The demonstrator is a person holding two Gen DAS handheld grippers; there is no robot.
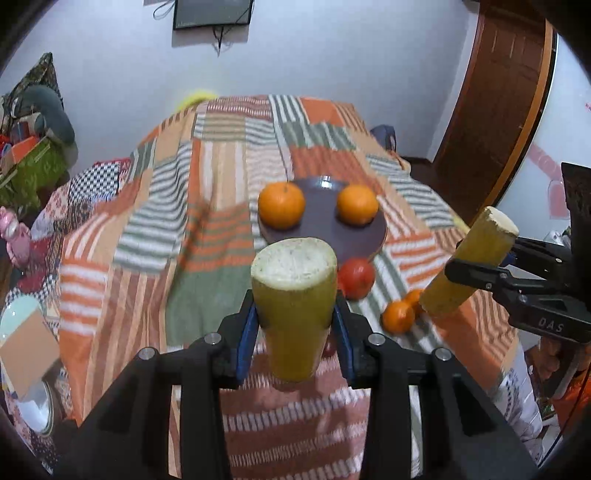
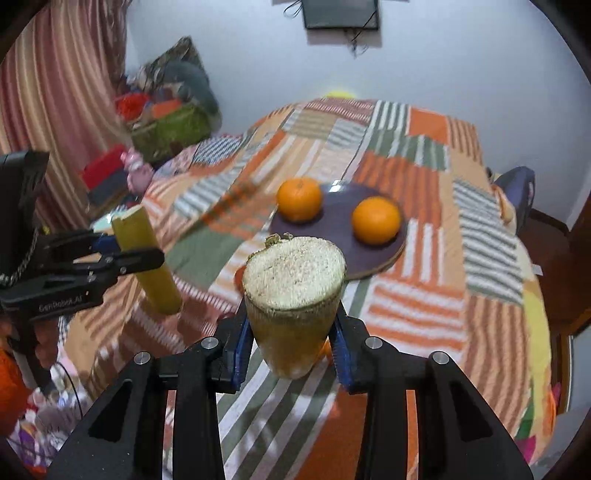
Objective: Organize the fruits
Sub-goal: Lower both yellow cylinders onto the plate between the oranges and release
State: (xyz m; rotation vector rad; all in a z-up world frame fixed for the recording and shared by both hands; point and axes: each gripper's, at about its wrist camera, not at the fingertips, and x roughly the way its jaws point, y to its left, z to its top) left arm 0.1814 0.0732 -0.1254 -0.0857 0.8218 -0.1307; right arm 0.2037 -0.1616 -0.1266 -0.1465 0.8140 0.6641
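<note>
My left gripper (image 1: 295,325) is shut on a yellow-green cut stalk piece (image 1: 293,306), held upright above the table. My right gripper (image 2: 293,332) is shut on a second cut stalk piece (image 2: 293,306); it also shows in the left wrist view (image 1: 467,262), tilted. The left gripper's piece shows in the right wrist view (image 2: 147,262). A dark purple plate (image 1: 325,229) holds two oranges (image 1: 281,205) (image 1: 357,205); the plate (image 2: 340,225) and oranges (image 2: 299,199) (image 2: 376,220) also show in the right wrist view. A red tomato (image 1: 356,277) and two small oranges (image 1: 399,315) lie on the cloth before the plate.
A striped patchwork cloth (image 1: 207,206) covers the round table. Cluttered boxes and bags (image 1: 26,162) stand at the left, a wooden door (image 1: 495,96) at the right, a wall screen (image 1: 212,13) behind. A pink toy (image 1: 14,236) sits by the left edge.
</note>
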